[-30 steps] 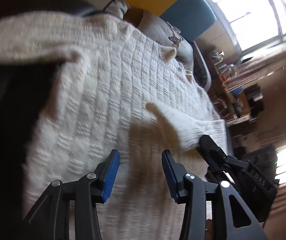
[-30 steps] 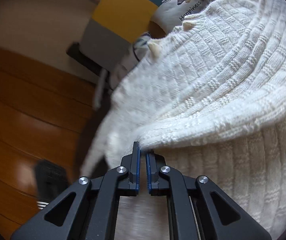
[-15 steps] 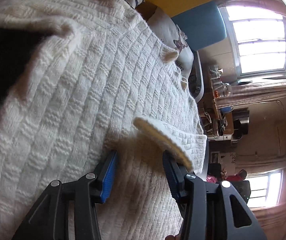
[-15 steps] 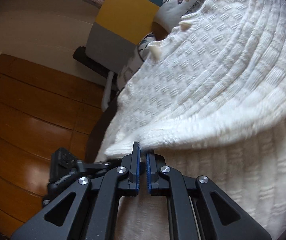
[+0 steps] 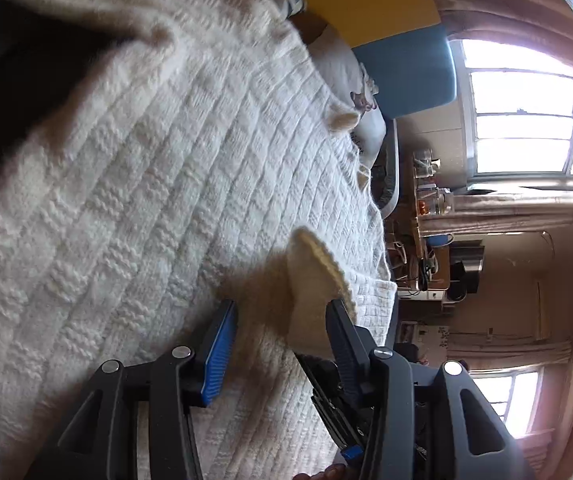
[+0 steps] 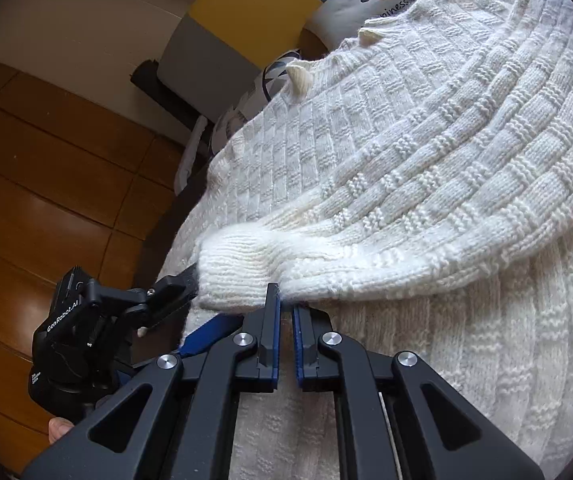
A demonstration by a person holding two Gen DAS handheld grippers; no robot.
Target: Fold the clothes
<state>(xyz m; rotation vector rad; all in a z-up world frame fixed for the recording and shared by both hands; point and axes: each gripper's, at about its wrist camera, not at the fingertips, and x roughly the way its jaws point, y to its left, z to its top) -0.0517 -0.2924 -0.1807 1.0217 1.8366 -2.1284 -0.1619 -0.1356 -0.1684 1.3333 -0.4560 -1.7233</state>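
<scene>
Right claw (image 6: 284, 312) pinches the cream basket-knit sweater's (image 6: 426, 152) folded edge; left claw (image 5: 282, 320) gapes.

Left gripper (image 5: 280, 332): matte black frame with triangular cut-outs in the arms; round silver screw heads sit at the pivots. One finger (image 5: 219, 354) carries a ribbed bright-blue pad along its inner face.

Right gripper (image 6: 284, 314): same black linkage frame, four silver screws across the arms, triangular cut-outs at both sides. Both fingers (image 6: 271, 332) carry dark-blue ribbed pads on their inner faces.

Seen from the right wrist view, the left unit has a boxy black housing printed "GenRobot.AI" in white, with further small white lettering below, too small to read. A fingertip (image 6: 59, 429) shows beneath that housing.
</scene>
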